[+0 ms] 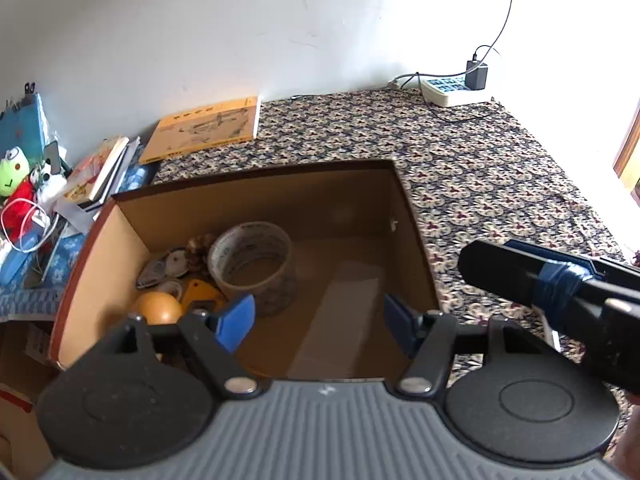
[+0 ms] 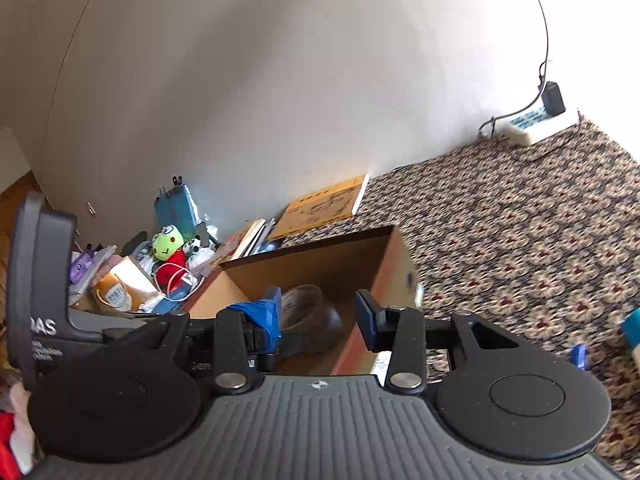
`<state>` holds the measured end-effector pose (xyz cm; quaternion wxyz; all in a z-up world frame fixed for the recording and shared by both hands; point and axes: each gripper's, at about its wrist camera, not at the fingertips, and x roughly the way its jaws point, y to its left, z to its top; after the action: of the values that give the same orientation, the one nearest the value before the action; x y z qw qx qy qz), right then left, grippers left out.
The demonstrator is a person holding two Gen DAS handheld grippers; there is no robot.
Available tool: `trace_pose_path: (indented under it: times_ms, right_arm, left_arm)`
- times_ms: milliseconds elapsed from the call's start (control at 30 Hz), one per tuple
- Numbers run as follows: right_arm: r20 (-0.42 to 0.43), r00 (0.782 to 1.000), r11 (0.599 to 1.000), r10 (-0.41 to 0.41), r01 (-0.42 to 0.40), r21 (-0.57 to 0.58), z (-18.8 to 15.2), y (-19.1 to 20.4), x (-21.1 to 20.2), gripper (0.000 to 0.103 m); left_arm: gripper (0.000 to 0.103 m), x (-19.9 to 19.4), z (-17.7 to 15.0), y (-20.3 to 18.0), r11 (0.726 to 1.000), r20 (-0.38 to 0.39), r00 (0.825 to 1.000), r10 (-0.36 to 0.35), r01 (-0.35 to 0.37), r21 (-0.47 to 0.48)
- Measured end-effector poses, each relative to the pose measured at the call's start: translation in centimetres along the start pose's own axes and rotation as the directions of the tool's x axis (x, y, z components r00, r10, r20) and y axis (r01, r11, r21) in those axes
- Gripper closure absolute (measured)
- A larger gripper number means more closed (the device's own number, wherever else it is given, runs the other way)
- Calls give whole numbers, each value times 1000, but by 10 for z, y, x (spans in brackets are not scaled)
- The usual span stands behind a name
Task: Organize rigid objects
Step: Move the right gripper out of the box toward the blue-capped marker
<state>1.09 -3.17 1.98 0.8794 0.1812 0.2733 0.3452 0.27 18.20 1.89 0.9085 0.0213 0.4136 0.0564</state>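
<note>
An open cardboard box (image 1: 416, 240) stands on the patterned carpet. In its left part lie a roll of clear tape (image 1: 256, 264), an orange ball (image 1: 158, 308), a yellow item (image 1: 200, 292) and small tape dispensers (image 1: 168, 268). My left gripper (image 1: 320, 320) hovers open over the box's bare right half, with nothing between its blue pads. A black finger (image 1: 520, 276) of the right gripper, wrapped in blue tape, reaches in from the right beside the box. In the right wrist view my right gripper (image 2: 318, 318) is open and empty at the box (image 2: 384, 276), with the tape roll (image 2: 308, 312) beyond it.
A yellow book (image 1: 208, 128) lies against the white wall. A power strip (image 1: 452, 90) with a charger sits at the far right. Books, a green frog plush (image 1: 14, 172) and cables crowd the left. Small blue things (image 2: 580, 356) lie on the carpet at the right.
</note>
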Motion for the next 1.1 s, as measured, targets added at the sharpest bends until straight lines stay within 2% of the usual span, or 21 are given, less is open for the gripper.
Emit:
trace_pose_path:
  times_ms: [133, 267, 533, 767, 1000, 1100]
  right_arm:
    - [2, 1000, 1000, -7, 7, -6, 0, -15, -11, 79]
    - [-18, 1000, 1000, -12, 13, 17, -1, -34, -21, 79]
    - [-110, 993, 996, -42, 50, 73, -14, -71, -38, 79]
    - [-192, 977, 986, -91, 115, 122, -29, -104, -48, 79]
    - [-300, 938, 971, -171, 212, 111, -42, -133, -43, 82]
    - [-334, 926, 964, -179, 233, 129, -49, -148, -44, 83]
  left_arm:
    - [37, -5, 0, -17, 1000, -9, 1000, -14, 14, -4]
    - [37, -15, -2, -38, 1000, 15, 1000, -14, 14, 17]
    - [37, -25, -6, -75, 998, 34, 998, -55, 53, 37]
    - [37, -14, -20, -105, 993, -31, 995, -98, 100, 61]
    - [37, 12, -39, -128, 986, -127, 981, -149, 157, 52]
    - [37, 25, -47, -138, 985, -169, 972, -163, 171, 35]
